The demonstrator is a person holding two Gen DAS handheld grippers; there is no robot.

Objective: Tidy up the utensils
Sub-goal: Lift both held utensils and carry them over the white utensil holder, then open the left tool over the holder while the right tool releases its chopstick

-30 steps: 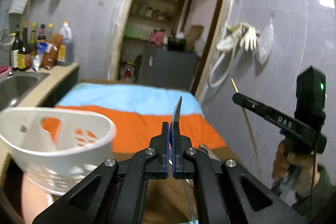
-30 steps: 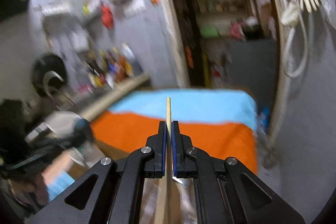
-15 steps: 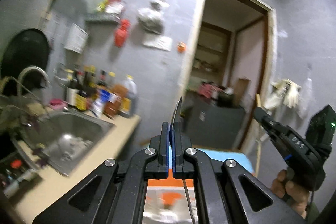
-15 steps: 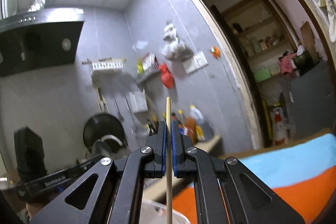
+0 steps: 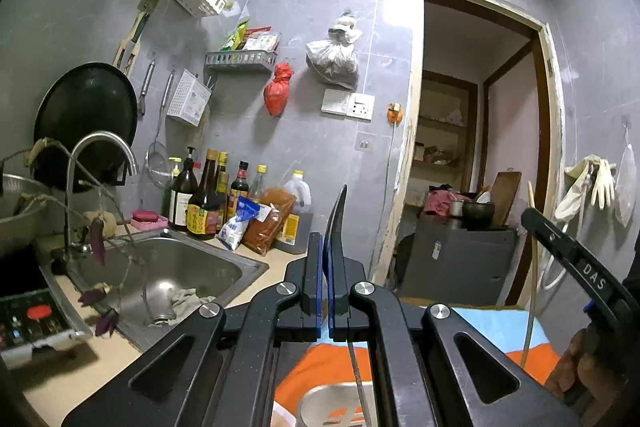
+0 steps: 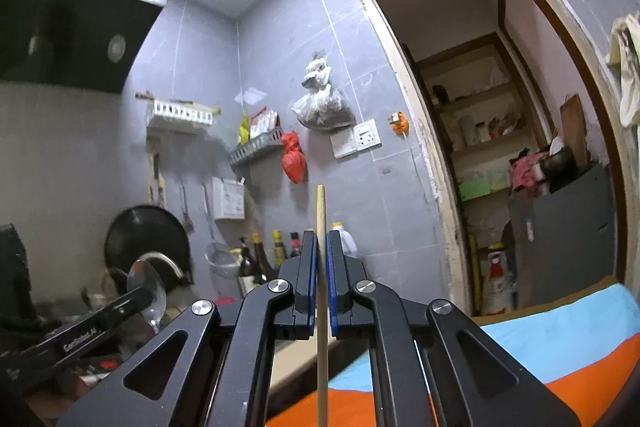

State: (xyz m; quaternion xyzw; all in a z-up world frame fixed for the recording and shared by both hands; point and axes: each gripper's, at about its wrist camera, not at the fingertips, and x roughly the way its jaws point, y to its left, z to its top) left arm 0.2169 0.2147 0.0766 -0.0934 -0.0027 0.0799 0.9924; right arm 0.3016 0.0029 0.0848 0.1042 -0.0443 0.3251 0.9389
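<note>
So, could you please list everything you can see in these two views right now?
spoon: one, silver, in left gripper
chopstick: one, pale wood, in right gripper
sink: one, steel, left counter
tap: one, steel, over sink
bottles: several, dark, behind sink
pan: one, black, on wall
red bag: one, hanging on wall
cloth: one, blue and orange, below doorway
gloves: one pair, pale, right wall
left gripper: black, shut
right gripper: black, shut
</note>
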